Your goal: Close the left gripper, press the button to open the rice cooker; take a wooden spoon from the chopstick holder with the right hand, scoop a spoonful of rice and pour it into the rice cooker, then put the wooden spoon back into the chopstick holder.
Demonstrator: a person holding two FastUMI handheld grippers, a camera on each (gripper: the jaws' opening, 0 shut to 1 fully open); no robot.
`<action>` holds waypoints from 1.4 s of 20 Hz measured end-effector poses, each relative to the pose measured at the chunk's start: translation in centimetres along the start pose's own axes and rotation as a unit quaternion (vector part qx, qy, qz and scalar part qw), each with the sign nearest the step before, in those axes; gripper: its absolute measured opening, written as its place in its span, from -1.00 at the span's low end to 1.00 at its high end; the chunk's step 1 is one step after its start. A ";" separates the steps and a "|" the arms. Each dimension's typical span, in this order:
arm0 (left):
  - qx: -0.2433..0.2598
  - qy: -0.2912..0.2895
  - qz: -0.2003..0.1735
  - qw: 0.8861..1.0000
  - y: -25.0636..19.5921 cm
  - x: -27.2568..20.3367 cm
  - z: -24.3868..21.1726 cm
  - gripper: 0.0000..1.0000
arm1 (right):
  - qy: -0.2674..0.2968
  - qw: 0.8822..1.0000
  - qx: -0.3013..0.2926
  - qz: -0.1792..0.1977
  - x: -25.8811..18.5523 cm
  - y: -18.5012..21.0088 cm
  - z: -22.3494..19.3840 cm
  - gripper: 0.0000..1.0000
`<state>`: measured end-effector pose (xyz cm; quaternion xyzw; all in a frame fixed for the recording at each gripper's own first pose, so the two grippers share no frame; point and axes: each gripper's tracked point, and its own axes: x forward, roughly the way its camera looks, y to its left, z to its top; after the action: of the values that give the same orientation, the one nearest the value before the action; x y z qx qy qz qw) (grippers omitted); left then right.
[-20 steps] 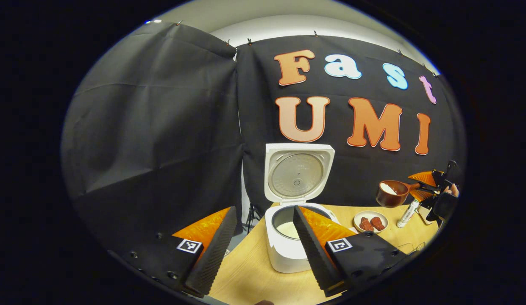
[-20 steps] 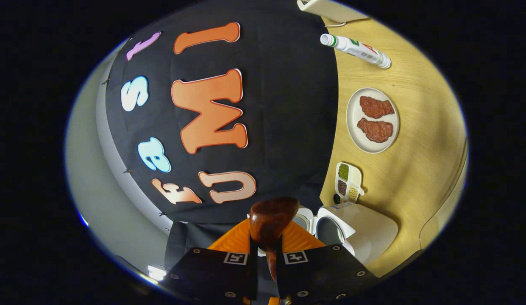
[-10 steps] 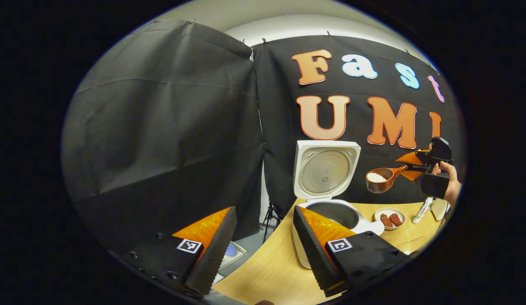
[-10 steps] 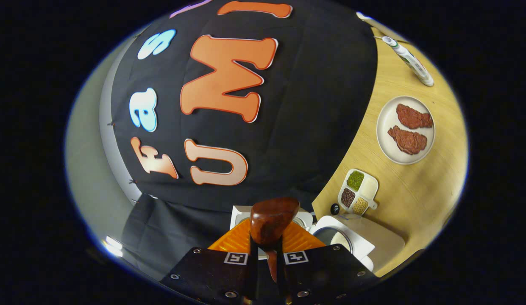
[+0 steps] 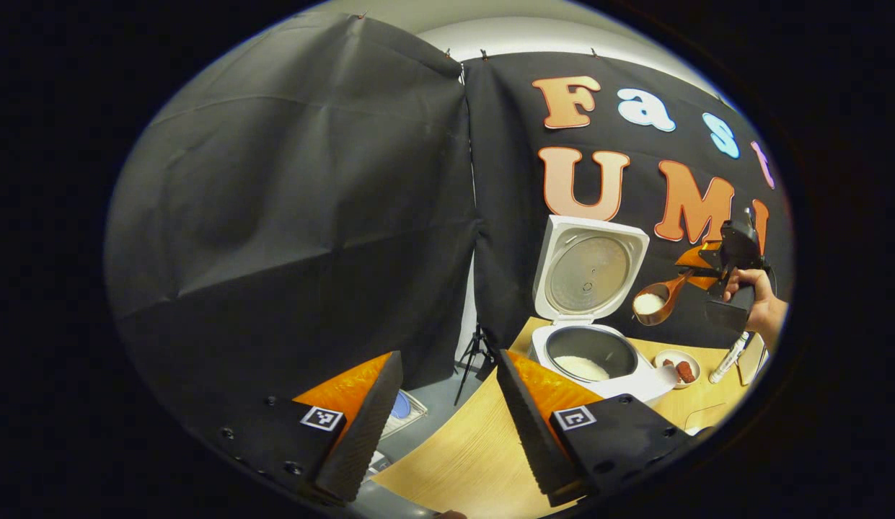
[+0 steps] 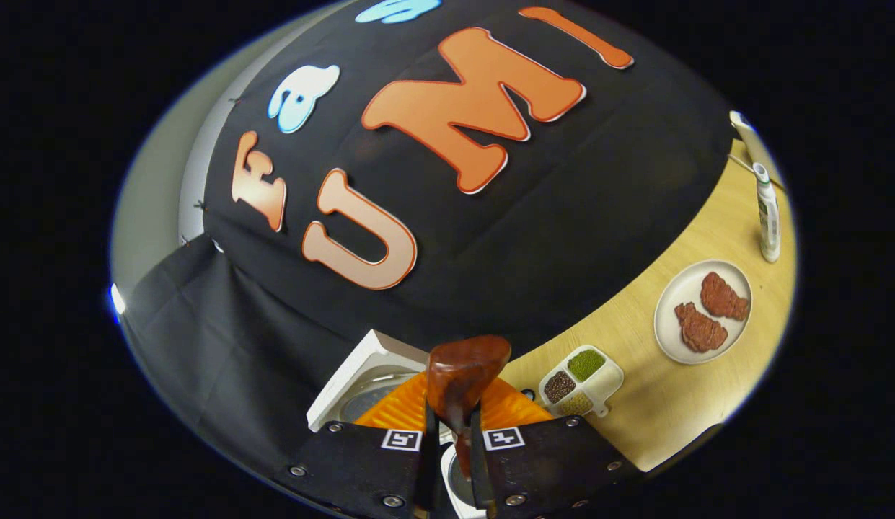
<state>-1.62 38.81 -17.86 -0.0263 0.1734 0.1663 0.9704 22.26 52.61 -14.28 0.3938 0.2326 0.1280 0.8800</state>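
The right gripper (image 6: 453, 432) was clamped on the wooden spoon (image 5: 658, 300), its bowl holding rice beside the rice cooker (image 5: 595, 353)'s raised lid. The left gripper (image 5: 447, 411)'s 2 fingers stood apart, empty.

I see a light wooden table (image 6: 656, 404). On it stands the white rice cooker (image 5: 598, 360), lid up. Beside it lies a small divided dish (image 6: 581, 373) of beans, then a round plate (image 6: 671, 321) bearing two reddish meat pieces, and farther off an upright white bottle (image 6: 766, 213).
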 end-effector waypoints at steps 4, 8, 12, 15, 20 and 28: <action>-0.002 0.010 -0.002 1.000 -0.3 0.6 -0.7 0.80 | -0.004 0.998 -0.069 -0.003 1.2 1.5 -1.0 -0.67; 0.000 0.010 -0.002 1.000 -0.1 1.0 -0.6 0.79 | -0.013 0.991 -0.134 -0.006 1.7 2.5 -1.3 -0.67; 0.003 0.013 -0.004 1.000 -0.3 1.5 -0.8 0.80 | -0.019 0.981 -0.194 0.014 1.6 4.6 -1.8 -0.67; 0.003 0.014 -0.007 1.000 -0.8 1.7 -0.7 0.80 | -0.018 0.976 -0.217 0.027 1.5 5.7 -2.5 -0.67; 0.009 0.016 -0.009 1.000 -1.0 1.5 -0.9 0.80 | -0.020 0.959 -0.276 0.053 1.0 7.6 -3.5 -0.67; 0.009 0.016 -0.011 1.000 -1.4 1.1 -0.8 0.80 | -0.049 0.913 -0.392 0.105 -1.0 10.9 -5.1 -0.67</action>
<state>-0.43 37.70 -19.05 -0.0221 0.1900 0.1538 0.9694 18.36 62.57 -8.76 0.0455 0.0781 0.2810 0.9554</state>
